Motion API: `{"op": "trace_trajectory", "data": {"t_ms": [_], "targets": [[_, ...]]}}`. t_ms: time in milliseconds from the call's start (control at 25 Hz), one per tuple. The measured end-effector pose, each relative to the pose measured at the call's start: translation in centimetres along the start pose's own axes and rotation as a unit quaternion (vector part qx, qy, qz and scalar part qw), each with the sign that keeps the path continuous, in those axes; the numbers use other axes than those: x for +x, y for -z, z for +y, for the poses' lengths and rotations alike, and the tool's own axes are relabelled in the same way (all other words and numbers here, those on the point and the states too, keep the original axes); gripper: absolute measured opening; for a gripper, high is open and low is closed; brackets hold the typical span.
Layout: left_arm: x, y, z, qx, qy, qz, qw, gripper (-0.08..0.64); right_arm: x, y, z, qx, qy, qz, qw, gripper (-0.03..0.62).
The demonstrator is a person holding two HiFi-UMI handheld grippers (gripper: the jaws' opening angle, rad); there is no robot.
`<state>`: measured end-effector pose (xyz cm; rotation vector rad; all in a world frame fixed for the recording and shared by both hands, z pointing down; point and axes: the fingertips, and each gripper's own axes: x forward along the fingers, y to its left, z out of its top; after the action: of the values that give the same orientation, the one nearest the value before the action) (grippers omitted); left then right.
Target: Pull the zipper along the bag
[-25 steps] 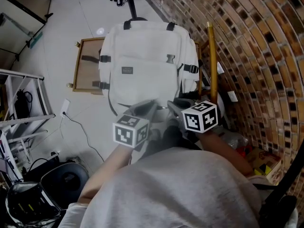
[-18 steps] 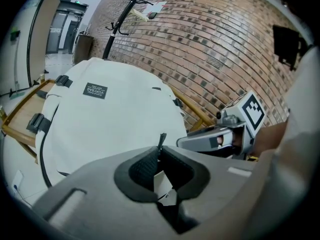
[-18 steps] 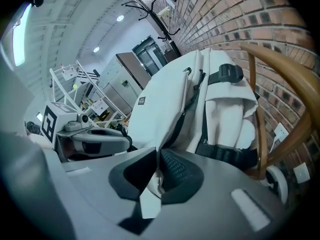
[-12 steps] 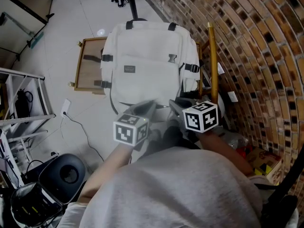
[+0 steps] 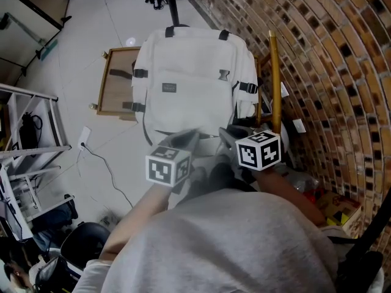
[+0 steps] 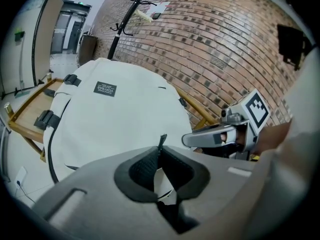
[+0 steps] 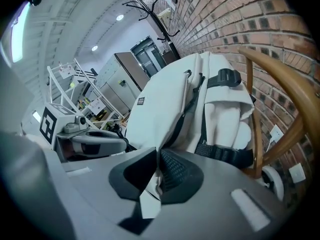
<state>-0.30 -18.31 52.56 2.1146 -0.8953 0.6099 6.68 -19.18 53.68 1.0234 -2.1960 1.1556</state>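
Brick wall (image 5: 317, 54) along the right in the head view; pale floor (image 5: 91, 35) on the left.

White bag (image 5: 189, 84) rests front-up over a wooden frame (image 5: 104, 84), just beside the wall. A yellow wooden pole (image 5: 274, 84) runs along its right edge. The bag has black strap buckles on both sides and black loops at the top.

Left claw (image 5: 194, 133) and right claw (image 5: 226, 133) both meet the bag's near edge, close together.

Left gripper view: left claw (image 6: 161, 149) has its jaws nearly together, clamped on a thin dark zipper pull (image 6: 161, 140) that sticks up past the tips. White cloth of the bag (image 6: 115, 119) shows behind.

Right gripper view: right claw (image 7: 159, 154) is pinched on a fold of the bag (image 7: 160, 109); white fabric hangs down between the pads.

Writing: a small dark label (image 5: 169, 88) sits mid-front on the bag, also seen in the left gripper view (image 6: 105, 89). It carries two lines of white print, too small to read. No other legible text.

Versus a second ago: both claws keep the same spot and the same grip. The bag sits slightly higher and further right in the head view. The black round seat (image 5: 85, 249) at lower left has slid toward the bottom edge, and a person now shows in the bottom-left corner.
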Motion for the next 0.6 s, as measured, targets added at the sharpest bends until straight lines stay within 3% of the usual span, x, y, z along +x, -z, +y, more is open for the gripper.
{"op": "trace_trajectory", "data": {"t_ms": [600], "targets": [[-1.1,0.6,0.9,-0.014,-0.026,-0.010,0.9995,0.026,0.1,0.0,-0.1,-0.005,0.011,-0.002,1.000,0.018]]}}
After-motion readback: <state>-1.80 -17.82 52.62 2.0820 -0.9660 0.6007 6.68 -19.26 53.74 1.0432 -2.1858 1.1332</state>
